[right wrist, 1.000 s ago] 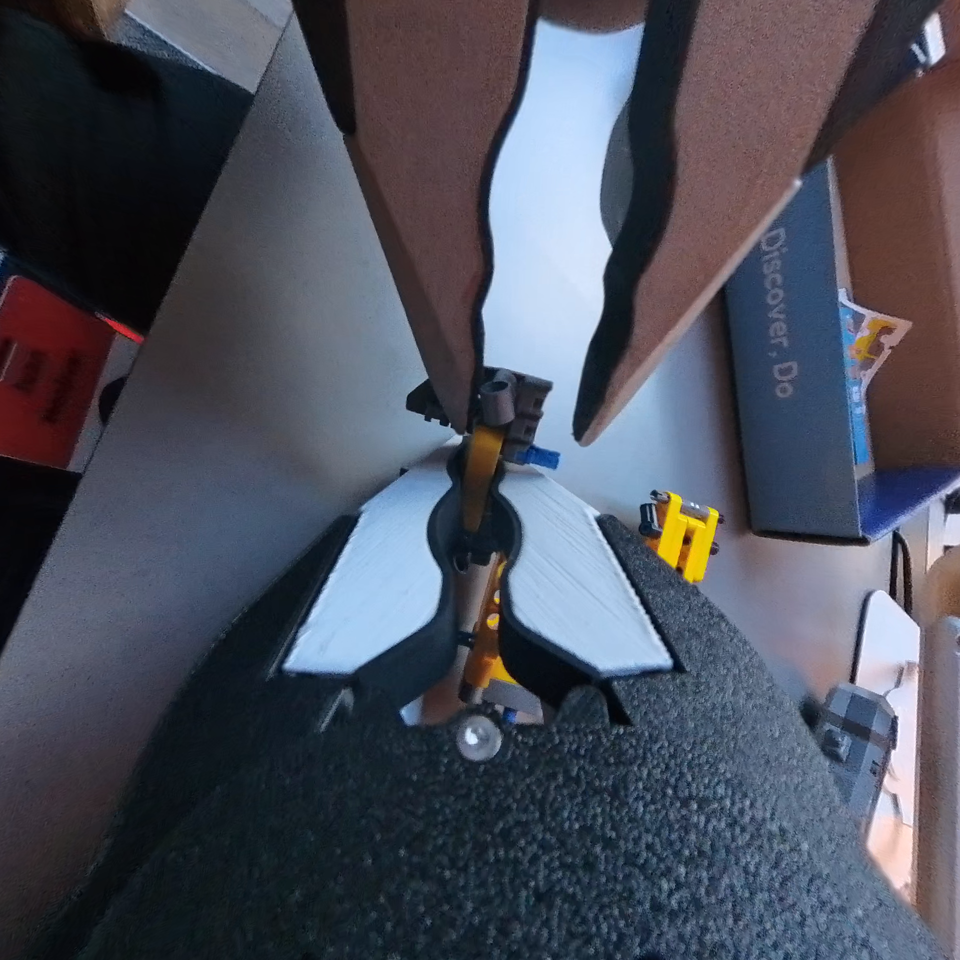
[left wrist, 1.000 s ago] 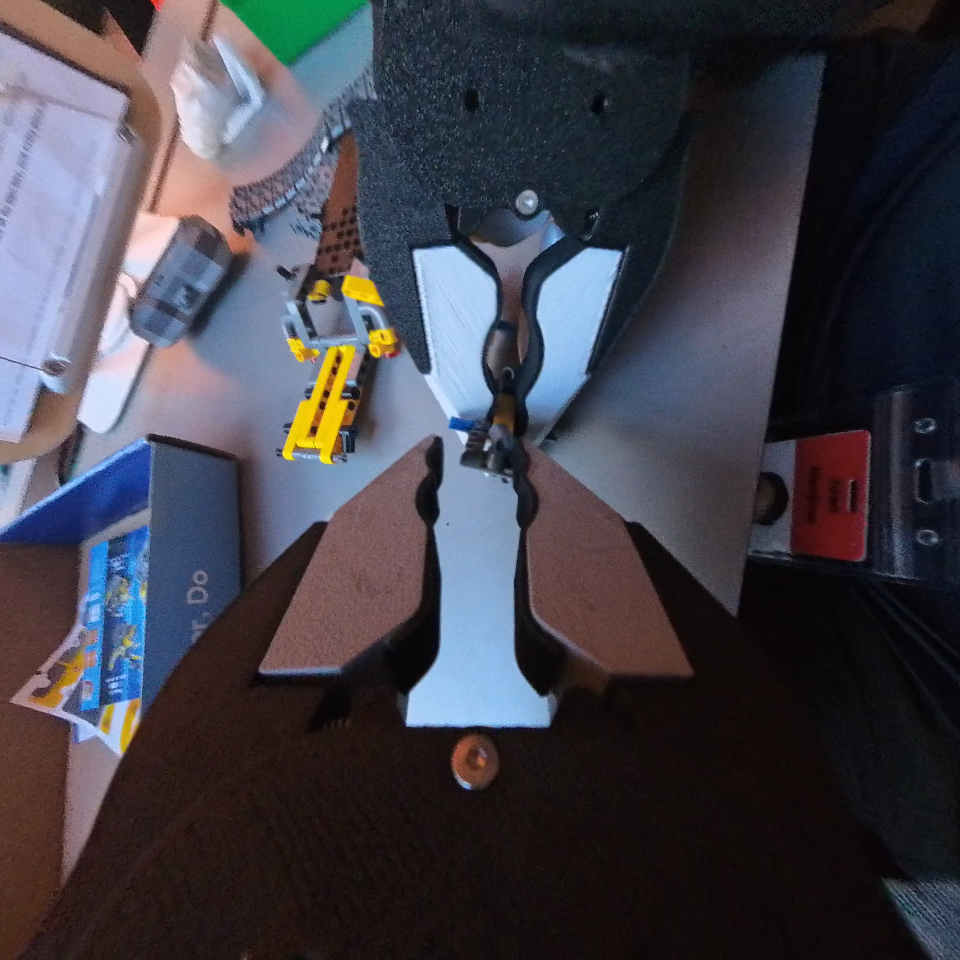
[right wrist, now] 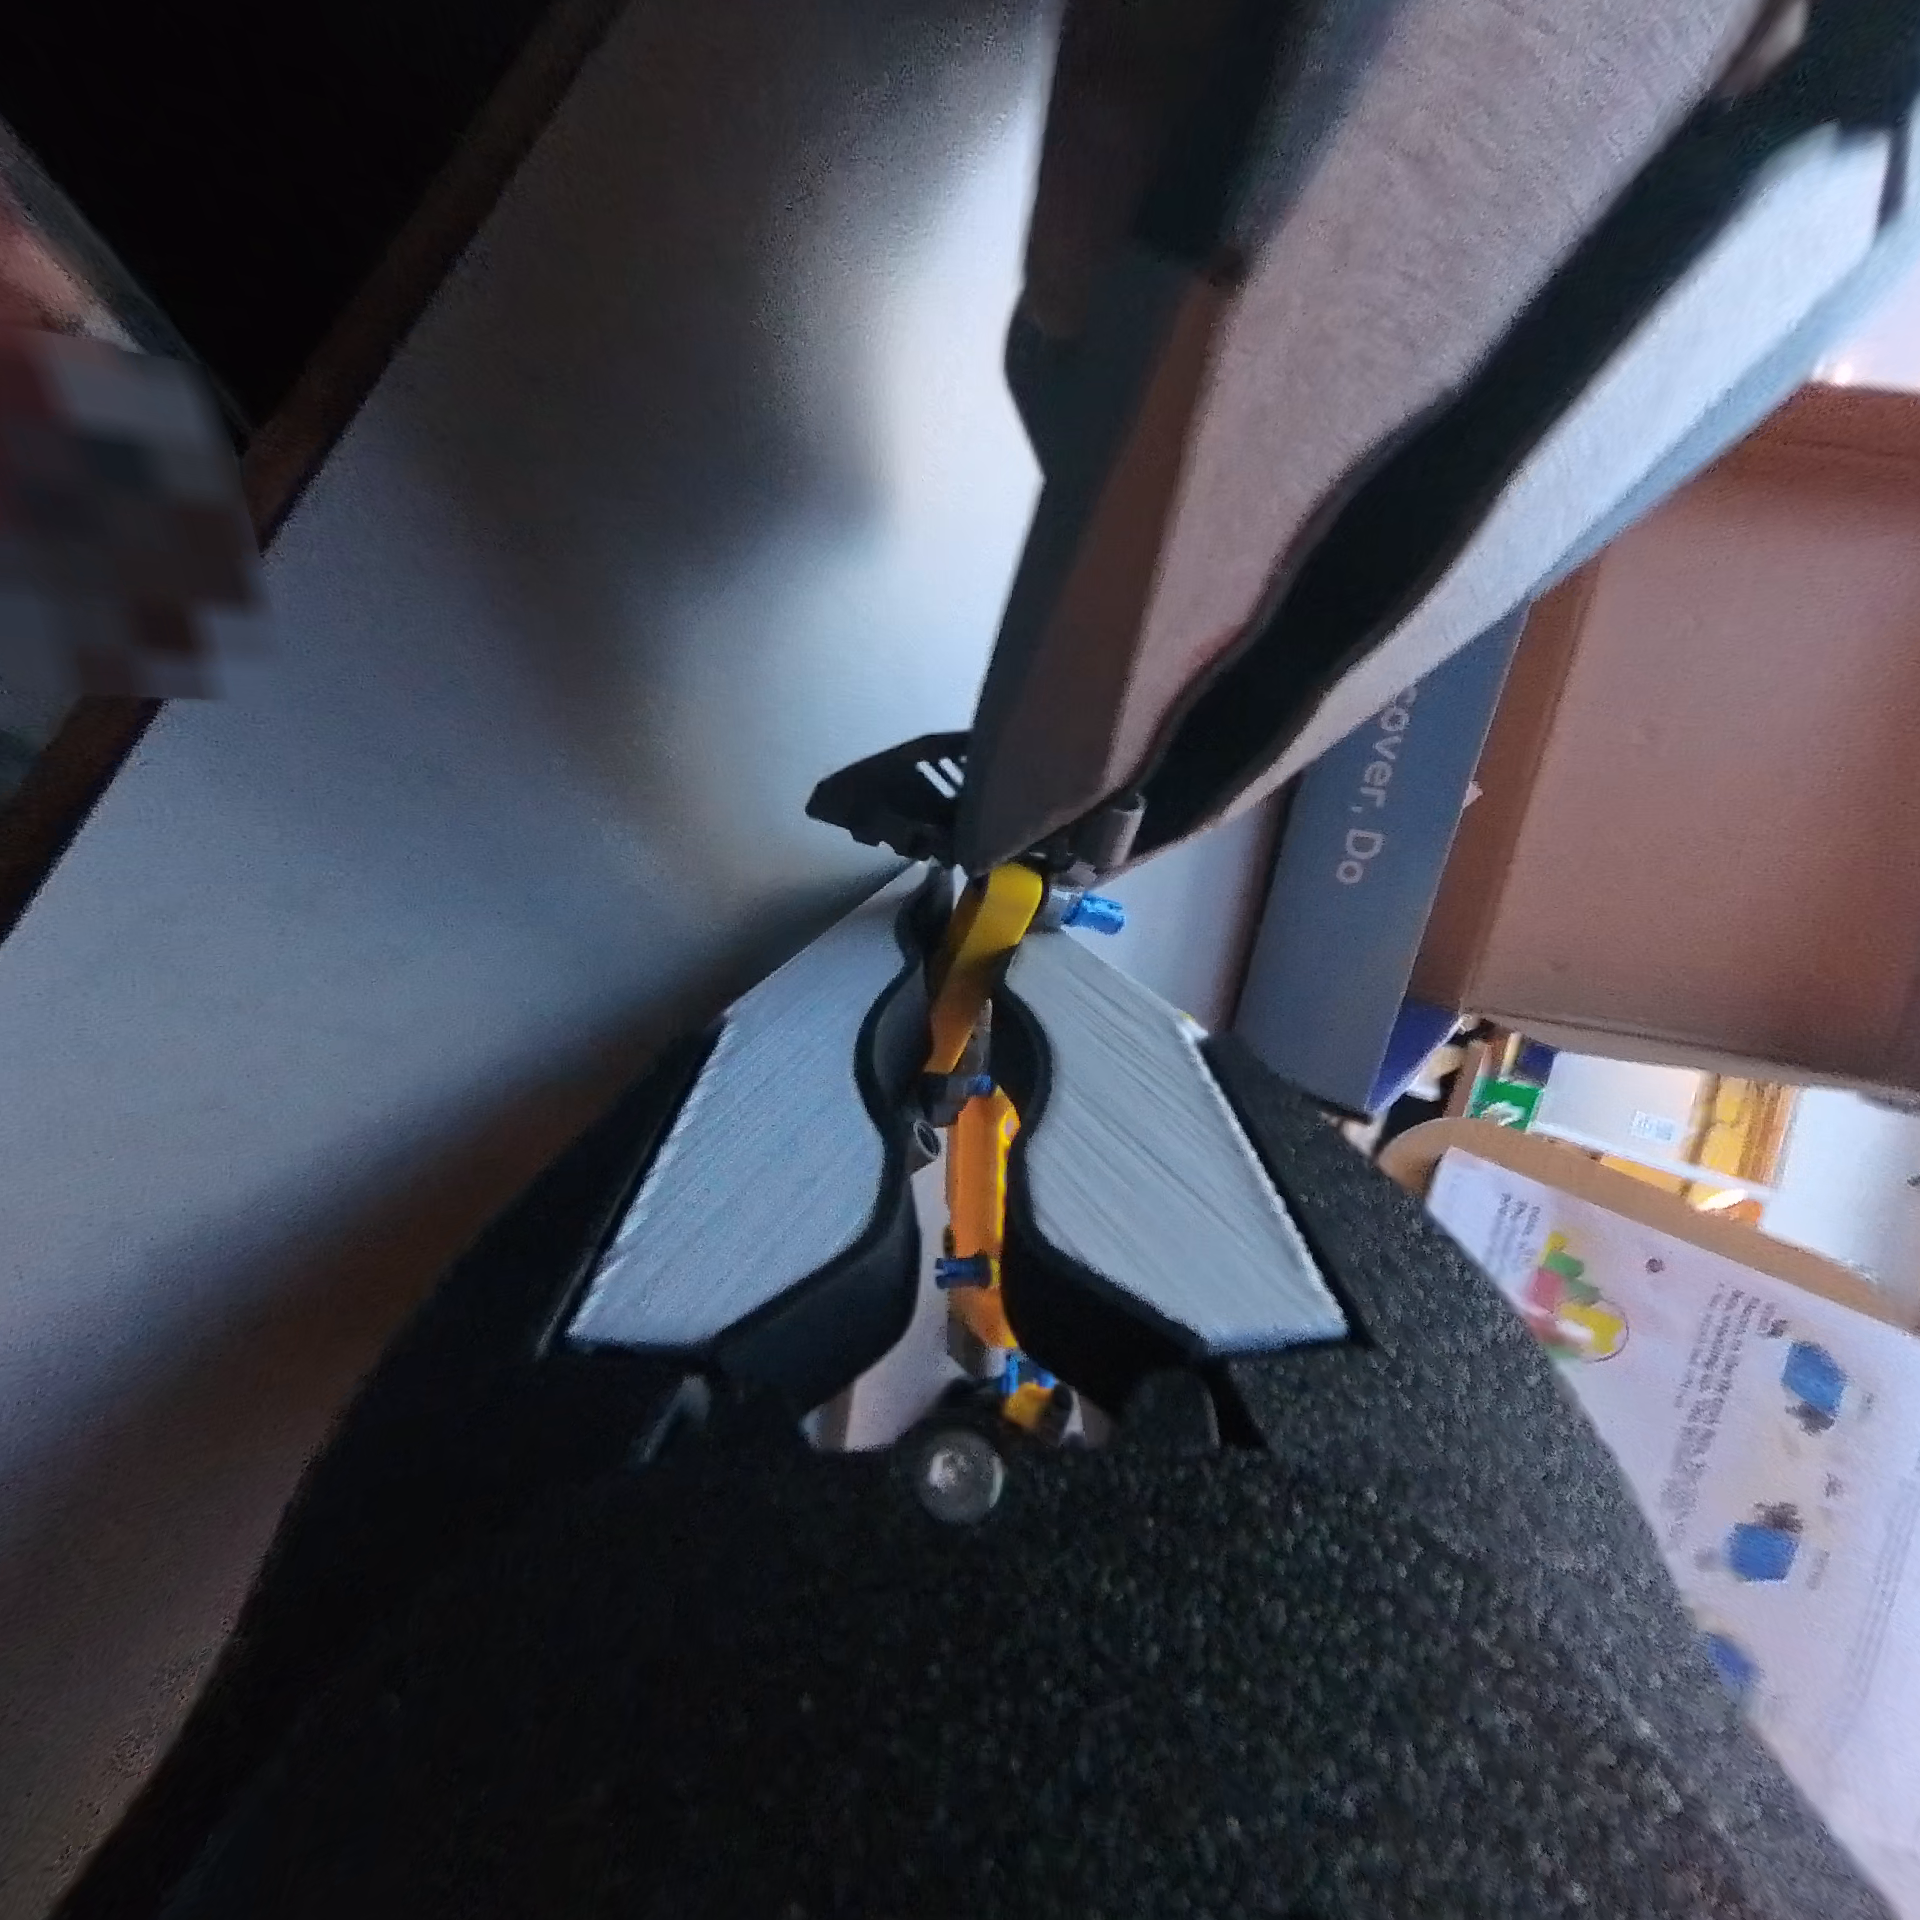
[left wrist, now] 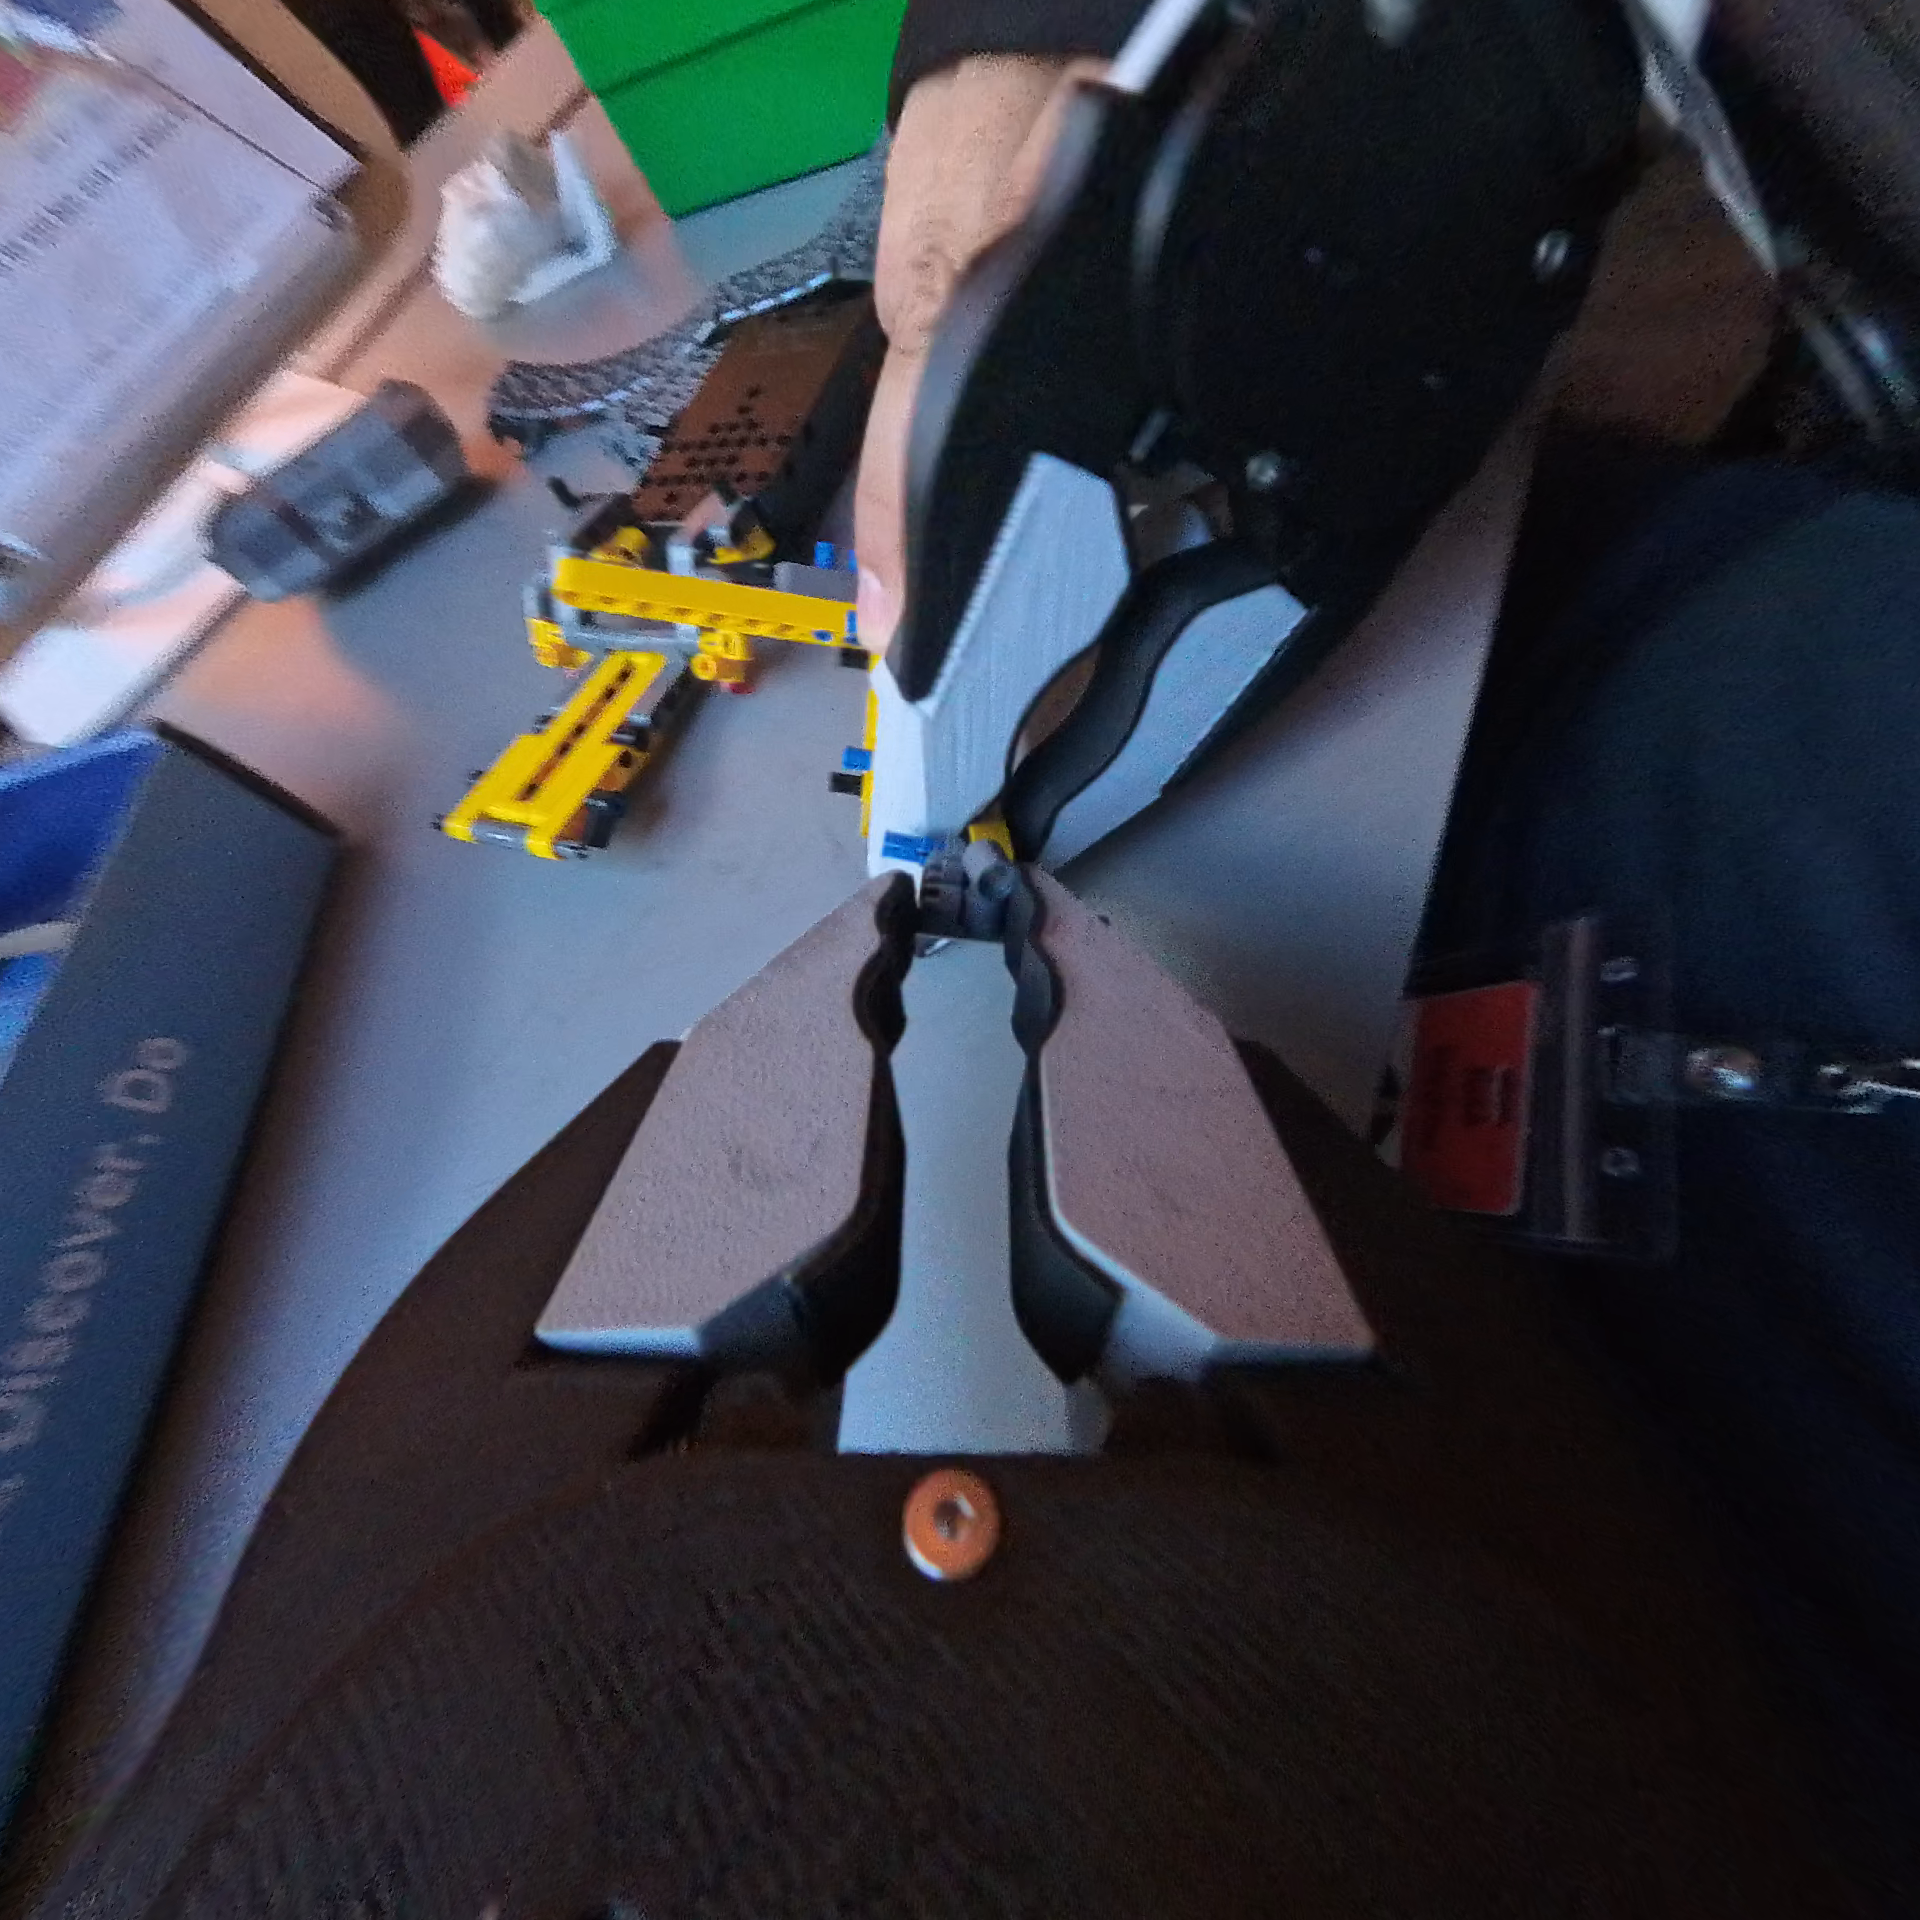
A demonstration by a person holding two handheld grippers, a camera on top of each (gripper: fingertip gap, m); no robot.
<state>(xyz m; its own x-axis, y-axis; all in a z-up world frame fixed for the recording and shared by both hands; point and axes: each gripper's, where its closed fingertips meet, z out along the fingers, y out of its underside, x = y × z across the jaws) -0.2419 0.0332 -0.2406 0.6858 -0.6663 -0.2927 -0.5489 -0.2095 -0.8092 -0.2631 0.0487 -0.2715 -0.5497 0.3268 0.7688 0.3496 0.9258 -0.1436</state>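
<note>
Two hand-held grippers meet in front of you: your left hand-held gripper (left wrist: 961, 904), brown-fingered, and your right hand-held gripper (right wrist: 971, 971), white-fingered, each with two fingers. Between them is one yellow brick assembly (right wrist: 977, 1049), carrying at least four blue pins. One desk (left wrist: 499, 977) bears one larger yellow brick model (left wrist: 613, 686), one dark grey box (left wrist: 135, 1122), one small grey block (left wrist: 343, 499) and one black perforated plate (left wrist: 738, 436). One hand (left wrist: 914, 343) grips the right tool, one red card (left wrist: 1470, 1101) sits at the desk's edge and one printed sheet (right wrist: 1704, 1382) lies to your right
</note>
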